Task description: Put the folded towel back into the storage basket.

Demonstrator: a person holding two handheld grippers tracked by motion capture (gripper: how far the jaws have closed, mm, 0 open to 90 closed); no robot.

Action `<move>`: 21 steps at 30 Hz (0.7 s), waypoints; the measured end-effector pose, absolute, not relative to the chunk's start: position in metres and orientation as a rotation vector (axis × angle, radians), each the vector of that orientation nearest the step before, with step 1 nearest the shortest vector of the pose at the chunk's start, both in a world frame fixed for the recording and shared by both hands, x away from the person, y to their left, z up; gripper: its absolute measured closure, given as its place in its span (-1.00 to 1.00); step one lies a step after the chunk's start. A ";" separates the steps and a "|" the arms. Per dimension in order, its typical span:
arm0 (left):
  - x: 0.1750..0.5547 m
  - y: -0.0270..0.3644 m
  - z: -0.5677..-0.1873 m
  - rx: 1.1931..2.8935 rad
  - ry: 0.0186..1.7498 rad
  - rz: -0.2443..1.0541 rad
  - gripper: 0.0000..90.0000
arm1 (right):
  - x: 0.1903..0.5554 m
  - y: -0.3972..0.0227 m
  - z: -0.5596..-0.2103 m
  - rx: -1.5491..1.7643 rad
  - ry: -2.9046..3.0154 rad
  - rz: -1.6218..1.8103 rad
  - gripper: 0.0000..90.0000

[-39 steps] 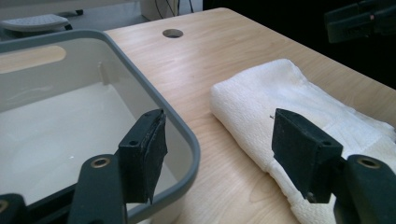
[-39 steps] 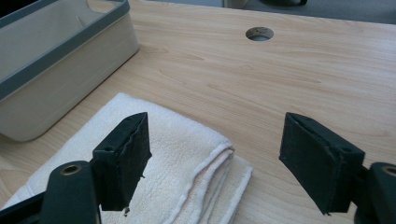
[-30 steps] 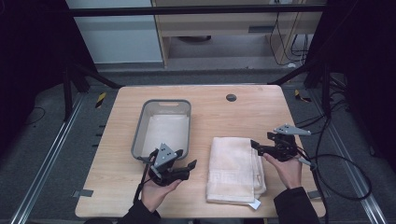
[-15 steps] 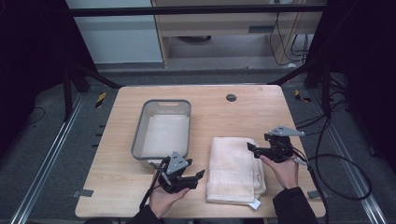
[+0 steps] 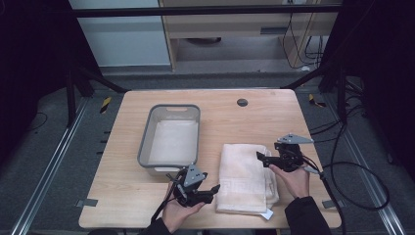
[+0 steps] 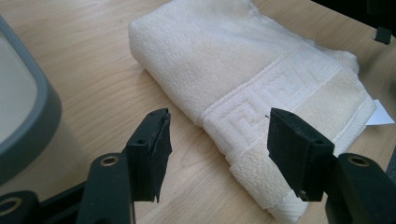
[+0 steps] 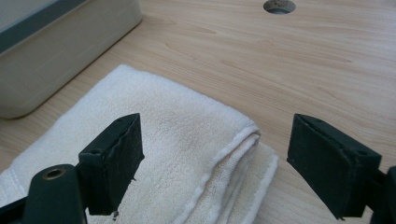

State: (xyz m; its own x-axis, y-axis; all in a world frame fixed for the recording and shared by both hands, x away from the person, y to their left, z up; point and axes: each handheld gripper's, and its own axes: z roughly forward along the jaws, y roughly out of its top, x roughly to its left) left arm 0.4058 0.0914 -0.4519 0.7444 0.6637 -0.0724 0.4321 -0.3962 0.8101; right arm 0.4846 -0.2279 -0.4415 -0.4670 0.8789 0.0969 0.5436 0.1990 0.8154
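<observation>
Over the last second both grippers have closed in on the folded towel [image 5: 244,176], which lies on the counter [image 5: 274,122] just right of the grey bin [image 5: 169,142]. Left gripper [image 6: 215,140] and right gripper [image 7: 215,154] arrive with fingers apart, likely about to grasp its corners.

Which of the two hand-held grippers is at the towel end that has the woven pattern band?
The left hand-held gripper, open, at the near end of the towel; the right hand-held gripper faces the plain far corner.
</observation>
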 end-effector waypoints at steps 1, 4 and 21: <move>0.406 0.089 -0.455 2.062 0.826 0.323 -0.17 | 0.485 -0.227 -0.443 1.332 2.088 1.157 -0.59; 0.407 0.086 -0.458 2.070 0.826 0.312 -0.18 | 0.485 -0.226 -0.445 1.334 2.090 1.147 -0.59; 0.423 0.064 -0.483 2.109 0.867 0.274 -0.37 | 0.492 -0.228 -0.466 1.409 2.094 1.171 -0.57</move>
State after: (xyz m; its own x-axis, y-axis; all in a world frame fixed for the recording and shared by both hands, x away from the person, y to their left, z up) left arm 0.4231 0.0642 -0.4829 0.7394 0.6658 -0.1001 0.4873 -0.4267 0.7618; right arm 0.4922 -0.2279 -0.4661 -0.4399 0.8857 0.1481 0.5898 0.1606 0.7914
